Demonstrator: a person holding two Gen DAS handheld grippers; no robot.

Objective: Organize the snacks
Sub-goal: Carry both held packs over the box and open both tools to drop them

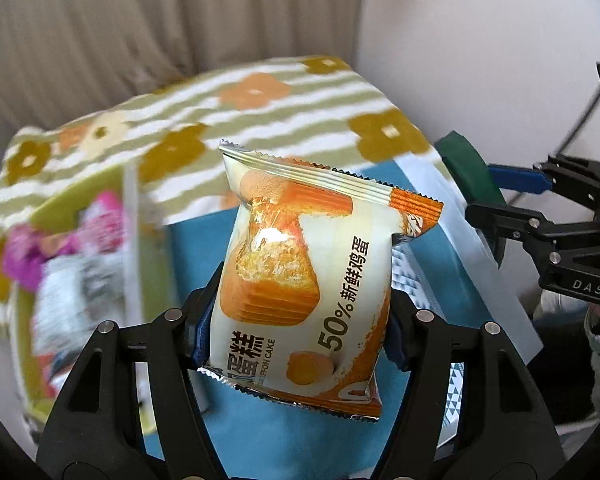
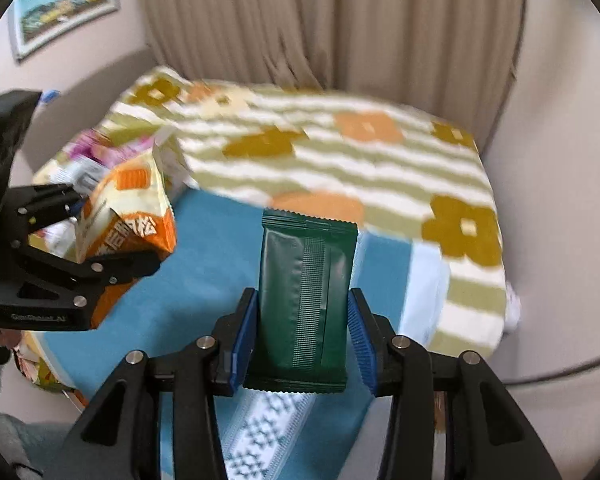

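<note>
My left gripper (image 1: pixel 298 328) is shut on an orange and cream chiffon cake packet (image 1: pixel 300 268), held upright above a blue cloth (image 1: pixel 260 432). The packet also shows in the right wrist view (image 2: pixel 128 216), with the left gripper (image 2: pixel 80 240) around it. My right gripper (image 2: pixel 300 340) is shut on a dark green snack packet (image 2: pixel 306 304), held upright over the blue cloth (image 2: pixel 204 264). In the left wrist view the green packet (image 1: pixel 466 172) and right gripper (image 1: pixel 500 204) sit at the right.
A green box (image 1: pixel 60 208) with several pink and white snack packets (image 1: pixel 84 248) lies at the left on a striped flower-patterned cloth (image 1: pixel 284 112). Curtains (image 2: pixel 324 20) hang behind. A white patterned cloth (image 2: pixel 260 432) lies under the blue one.
</note>
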